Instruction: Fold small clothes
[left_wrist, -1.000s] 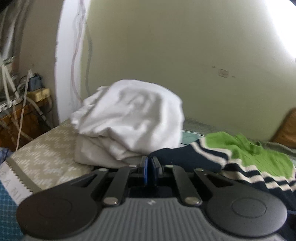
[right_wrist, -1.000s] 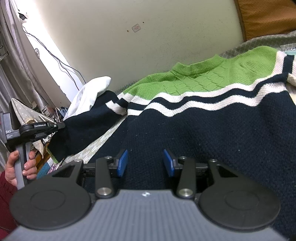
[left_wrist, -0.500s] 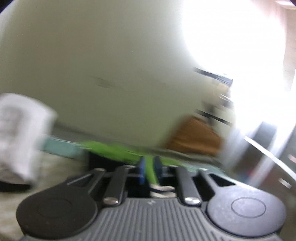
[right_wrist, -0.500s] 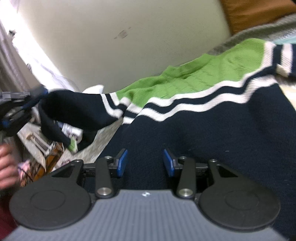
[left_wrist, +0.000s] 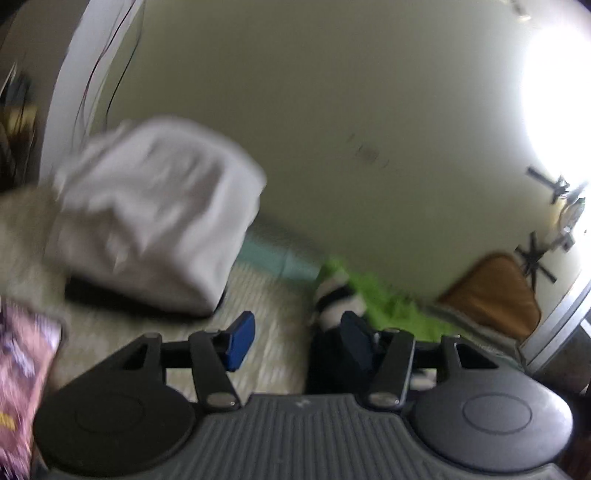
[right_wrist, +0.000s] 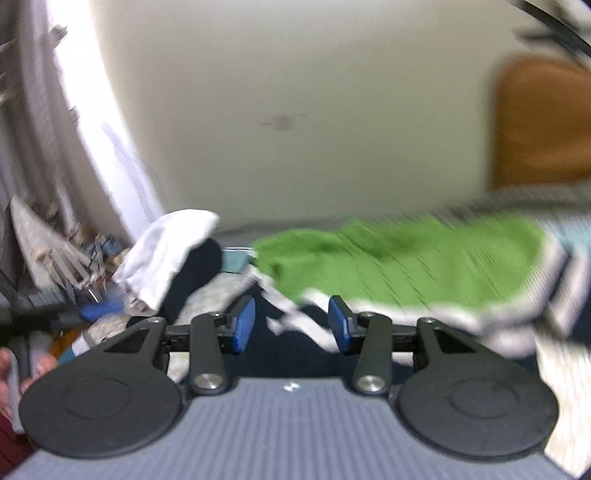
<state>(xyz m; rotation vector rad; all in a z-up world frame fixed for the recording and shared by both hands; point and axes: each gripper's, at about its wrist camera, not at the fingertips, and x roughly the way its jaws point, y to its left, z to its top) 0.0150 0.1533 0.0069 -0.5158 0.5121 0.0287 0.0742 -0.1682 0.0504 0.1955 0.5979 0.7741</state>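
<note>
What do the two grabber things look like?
Both match: the left gripper and right gripper have blue pads on black linkage arms with silver rivets, two round black discs, and a ribbed grey body. A dark red sleeve peeks in.

In my left wrist view, the folded cloth pile (left_wrist: 155, 221) sits on the bedspread (left_wrist: 273, 332) at centre left, the sweater (left_wrist: 373, 295) lies lower right of it, and the cushion (left_wrist: 495, 295) leans against the wall (left_wrist: 332, 110) at far right, behind the sweater.
</note>
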